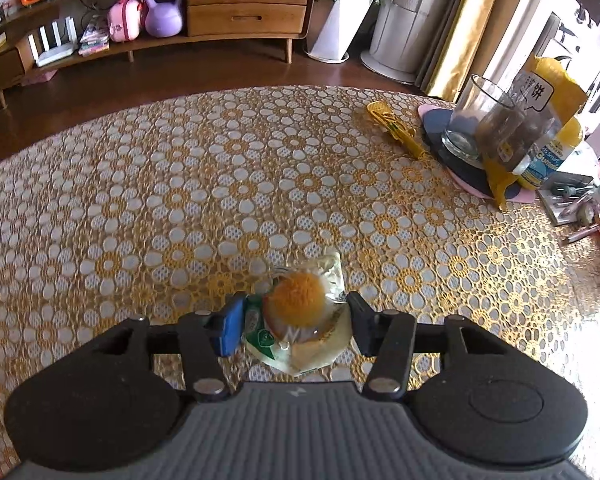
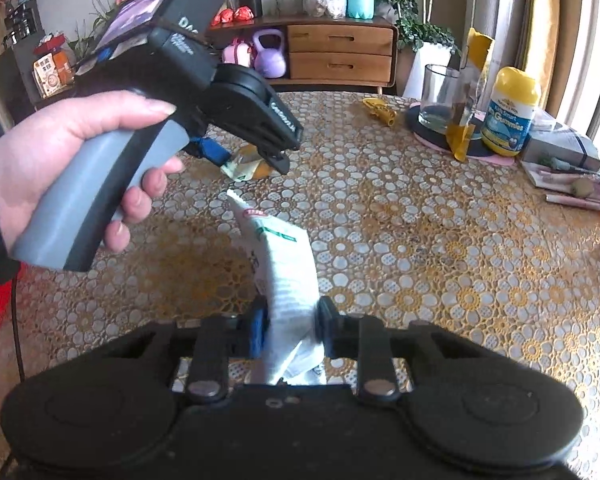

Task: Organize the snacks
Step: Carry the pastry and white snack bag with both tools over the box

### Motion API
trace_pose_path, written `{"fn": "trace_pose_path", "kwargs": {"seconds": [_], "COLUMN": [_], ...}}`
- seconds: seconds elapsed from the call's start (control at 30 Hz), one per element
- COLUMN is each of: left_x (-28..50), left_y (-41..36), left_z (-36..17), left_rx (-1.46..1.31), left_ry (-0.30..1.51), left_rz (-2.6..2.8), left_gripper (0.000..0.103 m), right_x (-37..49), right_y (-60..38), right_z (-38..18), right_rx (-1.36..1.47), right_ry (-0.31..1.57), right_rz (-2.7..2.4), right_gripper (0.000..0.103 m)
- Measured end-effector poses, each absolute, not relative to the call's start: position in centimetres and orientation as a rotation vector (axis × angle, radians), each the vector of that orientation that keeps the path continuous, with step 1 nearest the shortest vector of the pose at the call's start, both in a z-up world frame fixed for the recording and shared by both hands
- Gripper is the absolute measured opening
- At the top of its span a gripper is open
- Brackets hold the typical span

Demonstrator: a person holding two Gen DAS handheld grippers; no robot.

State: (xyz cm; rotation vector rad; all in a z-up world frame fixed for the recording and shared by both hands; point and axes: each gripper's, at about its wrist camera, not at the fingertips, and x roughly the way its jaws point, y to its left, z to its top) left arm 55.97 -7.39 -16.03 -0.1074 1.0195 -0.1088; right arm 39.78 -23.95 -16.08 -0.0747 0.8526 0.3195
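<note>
- While the left gripper (image 1: 296, 320) pinches a clear snack pack (image 1: 300, 320) on the table (image 1: 180, 200),
- the right gripper (image 2: 290, 326) clamps a white packet (image 2: 288, 280).

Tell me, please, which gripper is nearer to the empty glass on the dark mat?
Left, though only slightly. The left gripper sits further up the table toward the empty glass; the right gripper is at the near edge, farther away.

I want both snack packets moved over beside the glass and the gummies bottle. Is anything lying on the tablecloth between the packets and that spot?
Nothing visible blocks the way. Between the white packet, the clear snack packet and the glass, the tablecloth is bare. The yellow clip lies just left of the glass.
</note>
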Motion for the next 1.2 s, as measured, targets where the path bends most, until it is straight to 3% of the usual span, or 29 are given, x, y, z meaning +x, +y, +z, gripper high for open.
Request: {"fn": "trace_pose_path", "kwargs": {"seconds": [0.13, 0.43, 1.2], "left_x": [54.5, 49.2, 27.7], "left_y": [-6.8, -5.9, -1.3], "left_z": [-15.7, -13.2, -3.5], "left_rx": [-0.117, -0.120, -0.159], "left_ry": [1.034, 1.038, 0.996], "left_rz": [-0.104, -0.113, -0.165], "left_gripper": [0.052, 0.052, 0.052], "right_x": [39.2, 35.8, 22.6], "right_y": [-24.2, -24.7, -22.1], "right_z": [-15.9, -14.0, -5.3], "right_rx": [-0.034, 0.009, 0.035], "right_ry": [0.867, 0.870, 0.828], "right_rz": [0.311, 0.298, 0.361], "right_gripper": [0.018, 0.018, 0.018]}}
